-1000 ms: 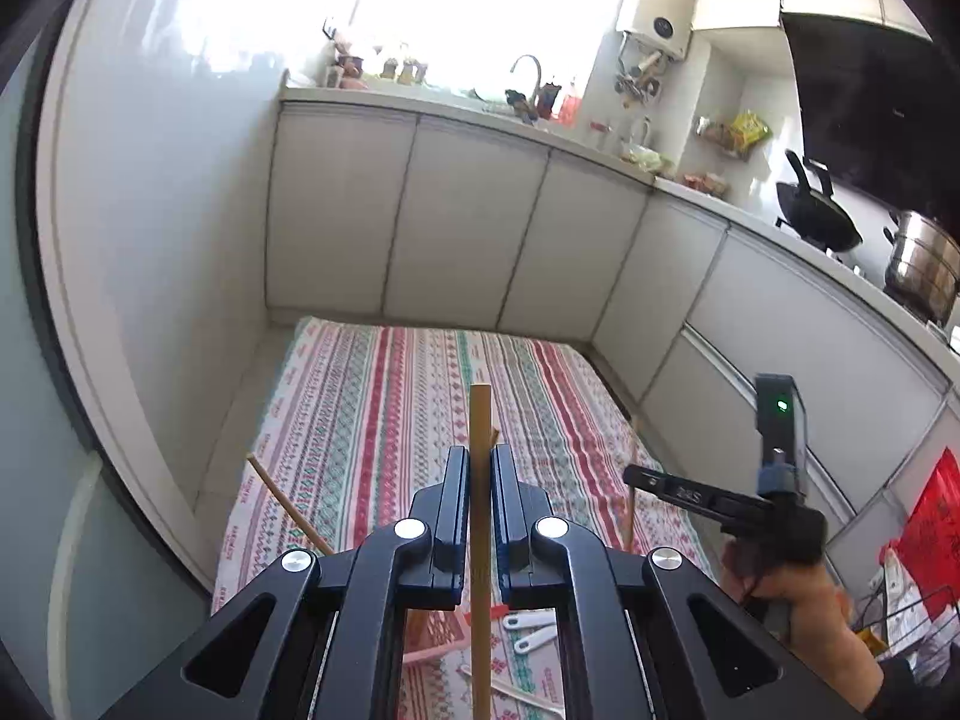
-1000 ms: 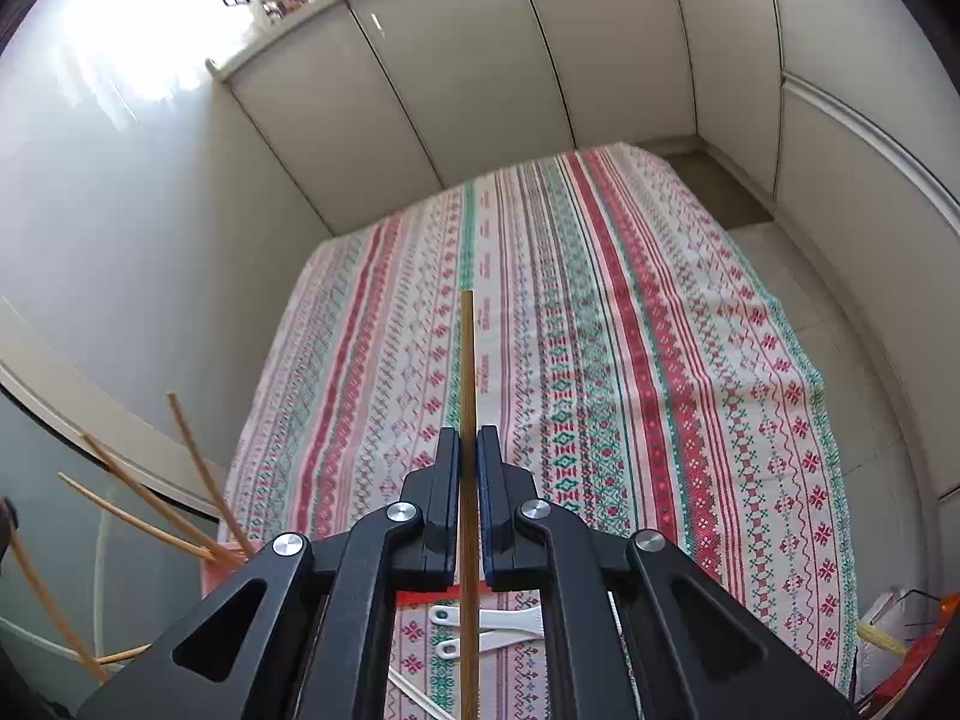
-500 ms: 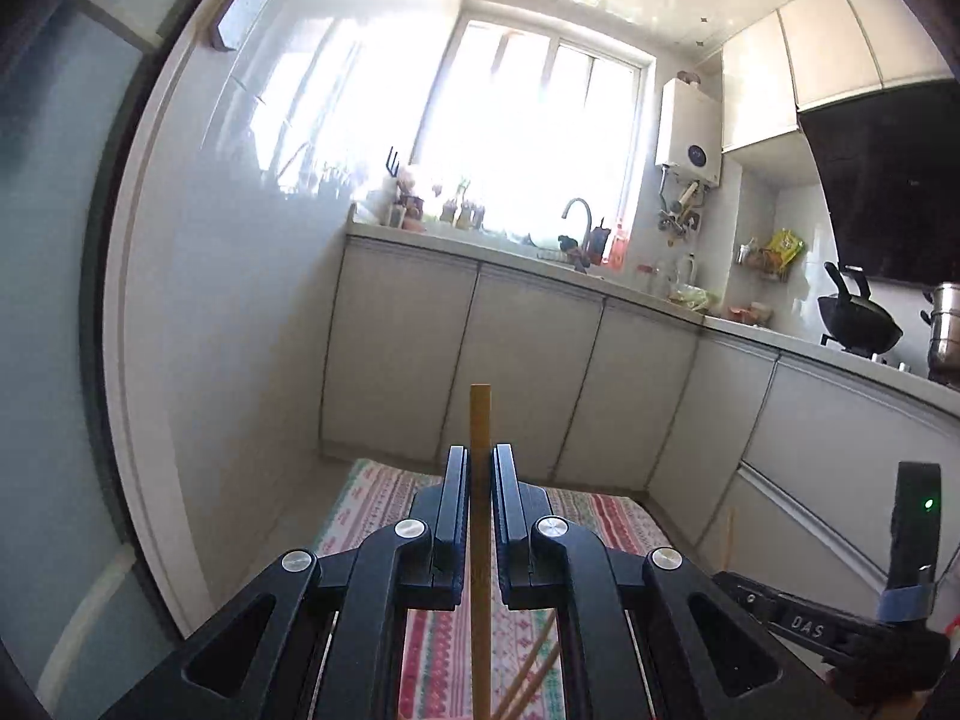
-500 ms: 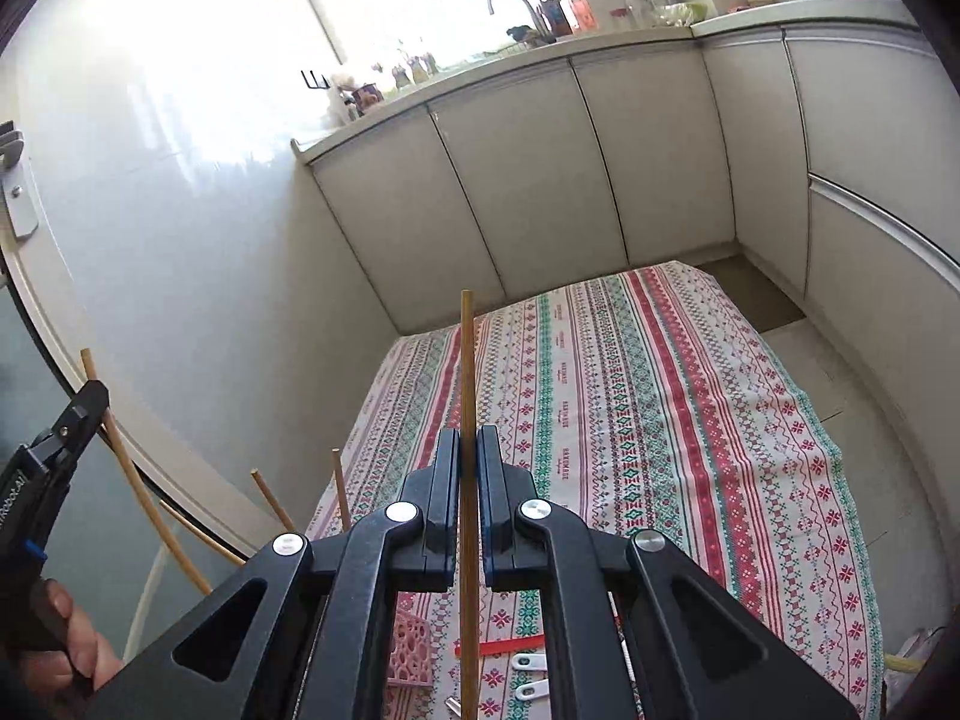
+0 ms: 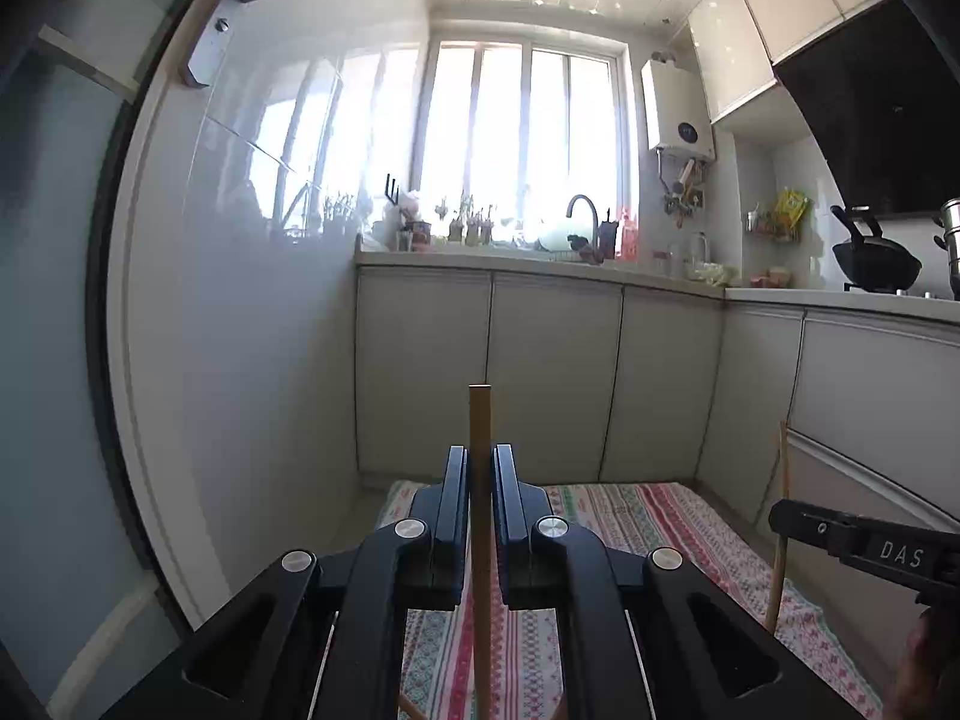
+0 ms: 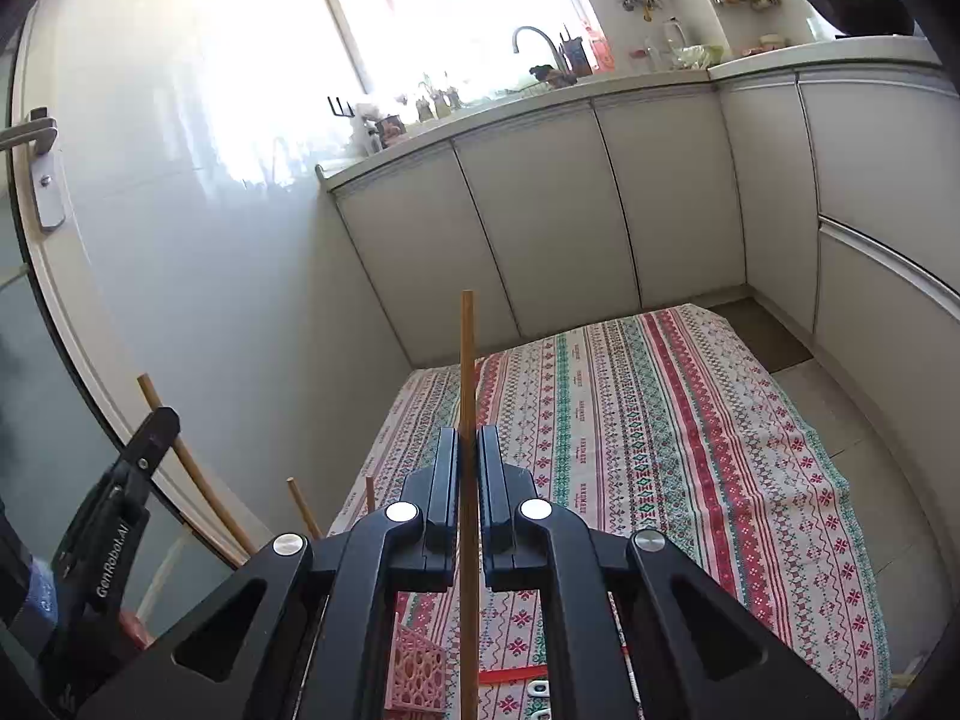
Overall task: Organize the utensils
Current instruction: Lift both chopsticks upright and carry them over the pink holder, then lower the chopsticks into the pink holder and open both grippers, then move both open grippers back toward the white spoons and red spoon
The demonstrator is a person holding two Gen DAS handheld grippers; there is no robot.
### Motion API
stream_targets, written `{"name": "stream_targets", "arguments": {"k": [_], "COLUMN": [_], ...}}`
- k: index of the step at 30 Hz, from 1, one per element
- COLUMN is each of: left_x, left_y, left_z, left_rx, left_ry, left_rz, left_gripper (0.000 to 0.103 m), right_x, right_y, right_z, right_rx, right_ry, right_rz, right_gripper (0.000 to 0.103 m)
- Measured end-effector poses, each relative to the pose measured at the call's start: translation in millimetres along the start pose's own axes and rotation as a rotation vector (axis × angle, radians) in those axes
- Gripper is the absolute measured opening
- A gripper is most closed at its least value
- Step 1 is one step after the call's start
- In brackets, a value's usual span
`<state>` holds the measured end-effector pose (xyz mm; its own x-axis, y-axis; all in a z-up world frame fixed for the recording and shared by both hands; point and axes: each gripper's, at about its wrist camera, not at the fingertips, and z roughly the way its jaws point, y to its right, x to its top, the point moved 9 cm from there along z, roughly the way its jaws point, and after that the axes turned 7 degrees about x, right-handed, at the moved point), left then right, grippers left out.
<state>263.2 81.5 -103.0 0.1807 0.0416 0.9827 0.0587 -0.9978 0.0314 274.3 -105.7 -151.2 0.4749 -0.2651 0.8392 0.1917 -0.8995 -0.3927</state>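
1. You're standing in a home kitchen: pale base cabinets (image 5: 552, 372) run in an L under a light countertop (image 6: 540, 96).
2. A curved faucet (image 5: 585, 213) stands at the sink below a bright window (image 5: 522, 138), with bottles and jars beside it.
3. A black wok (image 5: 876, 261) sits on the stove, under a dark range hood (image 5: 870, 120).
4. A white water heater (image 5: 678, 108) hangs on the wall, beside glossy upper cabinets (image 5: 774, 18).

both fisheye views look out from just behind their own black claw. the left wrist view faces nearly level toward the bright kitchen window (image 5: 522, 138); the right wrist view tilts down from that window onto the red-and-green striped patterned cloth (image 6: 630, 450). both share window, cabinets and cloth.
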Motion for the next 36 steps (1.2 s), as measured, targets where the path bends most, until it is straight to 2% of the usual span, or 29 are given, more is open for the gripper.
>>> {"name": "stream_targets", "arguments": {"k": [4,10,12,15,19,20,21,23,29,32,36], "left_x": [-9,-29,-33,-36,-34,-34,-33,-29,-22,-28,-36], "left_y": [1,-2,-2,-8,-20,-26,-32,-43,-64,-68,-73], "left_z": [7,21,21,14,1,-5,-10,-20,-43,-39,-37], "left_rx": [0.01,-0.01,-0.017,-0.021,-0.003,0.012,0.023,0.037,0.065,0.062,0.05], "left_ry": [-0.061,-0.247,-0.293,-0.362,-0.451,-0.478,-0.488,-0.496,-0.481,-0.506,-0.538], "left_rz": [0.006,-0.036,-0.039,-0.061,-0.069,-0.068,-0.074,-0.094,-0.09,-0.103,-0.128], "left_gripper": [0.007,0.008,0.011,0.021,0.045,0.047,0.048,0.061,0.068,0.069,0.069], "right_x": [0,6,11,19,21,19,17,11,-9,-26,-42], "right_y": [-3,-14,-19,-31,-55,-61,-68,-79,-96,-99,-99], "right_z": [-2,-10,-14,-18,-15,-13,-10,-3,25,37,46], "right_rx": [0.01,0.037,0.049,0.076,0.107,0.11,0.109,0.093,0.021,-0.011,-0.011], "right_ry": [0.005,0.044,0.071,0.108,0.133,0.134,0.136,0.144,0.152,0.134,0.093], "right_rz": [-0.007,-0.003,0.001,0.017,0.005,-0.008,-0.025,-0.071,-0.153,-0.182,-0.18], "right_gripper": [0.006,0.006,0.006,0.006,0.006,0.006,0.006,0.006,0.006,0.006,0.006]}}
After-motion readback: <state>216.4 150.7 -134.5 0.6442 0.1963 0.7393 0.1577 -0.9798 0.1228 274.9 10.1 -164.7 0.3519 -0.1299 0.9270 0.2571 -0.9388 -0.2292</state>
